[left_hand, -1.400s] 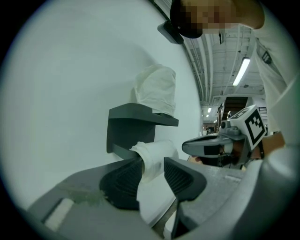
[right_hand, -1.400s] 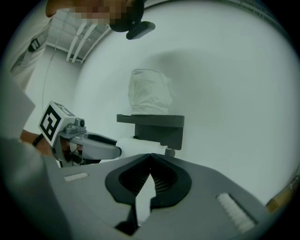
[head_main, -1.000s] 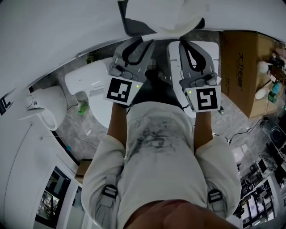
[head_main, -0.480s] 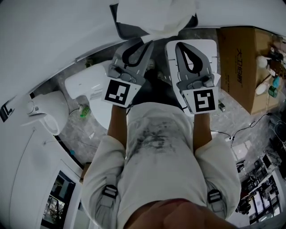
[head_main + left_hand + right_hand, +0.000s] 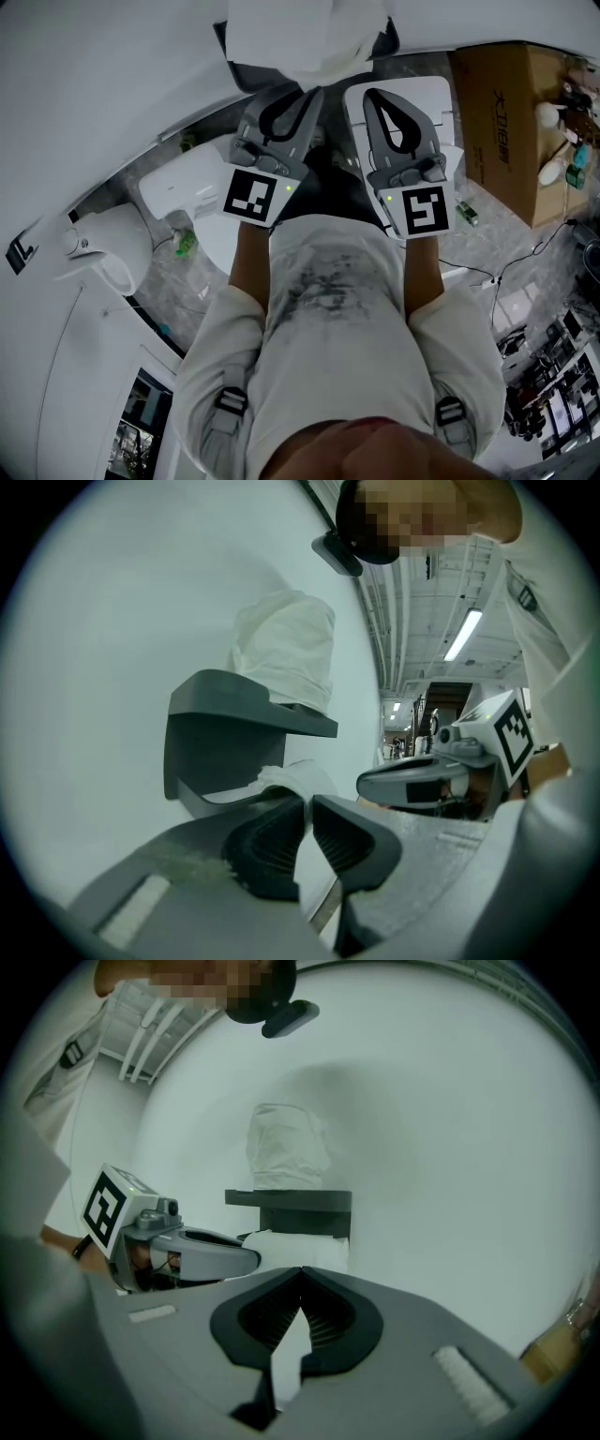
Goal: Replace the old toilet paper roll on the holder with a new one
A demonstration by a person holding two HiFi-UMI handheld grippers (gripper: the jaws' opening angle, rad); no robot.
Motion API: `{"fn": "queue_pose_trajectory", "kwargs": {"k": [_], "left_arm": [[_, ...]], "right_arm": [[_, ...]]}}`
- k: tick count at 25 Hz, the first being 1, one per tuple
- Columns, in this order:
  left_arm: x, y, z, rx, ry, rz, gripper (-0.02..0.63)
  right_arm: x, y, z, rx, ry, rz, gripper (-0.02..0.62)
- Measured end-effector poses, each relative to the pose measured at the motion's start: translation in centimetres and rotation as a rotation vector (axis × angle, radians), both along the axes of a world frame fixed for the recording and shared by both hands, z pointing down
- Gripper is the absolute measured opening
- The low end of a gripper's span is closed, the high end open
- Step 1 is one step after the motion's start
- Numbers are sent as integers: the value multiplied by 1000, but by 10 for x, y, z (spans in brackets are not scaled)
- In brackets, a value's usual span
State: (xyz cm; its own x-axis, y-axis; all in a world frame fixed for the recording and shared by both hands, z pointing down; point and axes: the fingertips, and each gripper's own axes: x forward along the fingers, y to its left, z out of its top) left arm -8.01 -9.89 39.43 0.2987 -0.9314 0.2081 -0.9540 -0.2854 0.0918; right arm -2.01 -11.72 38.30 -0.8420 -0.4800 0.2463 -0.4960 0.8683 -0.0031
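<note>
A dark grey holder [image 5: 234,733] with a flat shelf is fixed to the white wall. A new white roll [image 5: 286,649] stands on that shelf. The old roll [image 5: 298,778] hangs under it. My left gripper [image 5: 306,803] has just been closing, and its tips now pinch the near end of the old roll. My right gripper [image 5: 301,1271] is shut and empty, a short way in front of the holder [image 5: 300,1208] and old roll [image 5: 302,1247]. In the head view both grippers point up at the holder [image 5: 248,73], left [image 5: 298,94] and right [image 5: 373,96].
A white toilet [image 5: 187,192] stands on the floor left of the left arm. A white lidded unit [image 5: 441,103] lies under the right gripper, with a cardboard box [image 5: 506,112] beyond it. Cables and small clutter cover the floor at the right.
Both grippers stay just below the holder. The head view has drifted, so the holder and the box now sit a little further left.
</note>
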Motion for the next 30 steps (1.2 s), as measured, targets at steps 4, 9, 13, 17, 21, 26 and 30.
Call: {"fn": "queue_pose_trajectory", "kwargs": {"k": [4, 9, 13, 17, 21, 26, 30], "left_arm": [[5, -4, -1, -3, -3, 4, 34], [11, -11, -2, 2, -7, 16, 31], [19, -20, -2, -2, -3, 26, 27], [24, -28, -4, -3, -1, 34, 23], [30, -34, -3, -2, -3, 39, 20], [36, -42, -2, -8, -4, 39, 17], [42, -48, -2, -16, 0, 40, 17]], "right_arm": [[5, -3, -1, 3, 1, 21, 2], [11, -7, -1, 3, 2, 55, 2], [18, -12, -1, 1, 0, 80, 2], [24, -19, -3, 2, -1, 103, 2], [29, -23, -1, 0, -1, 121, 2], [33, -30, -2, 3, -3, 137, 2], [37, -34, -2, -2, -2, 150, 2]]}}
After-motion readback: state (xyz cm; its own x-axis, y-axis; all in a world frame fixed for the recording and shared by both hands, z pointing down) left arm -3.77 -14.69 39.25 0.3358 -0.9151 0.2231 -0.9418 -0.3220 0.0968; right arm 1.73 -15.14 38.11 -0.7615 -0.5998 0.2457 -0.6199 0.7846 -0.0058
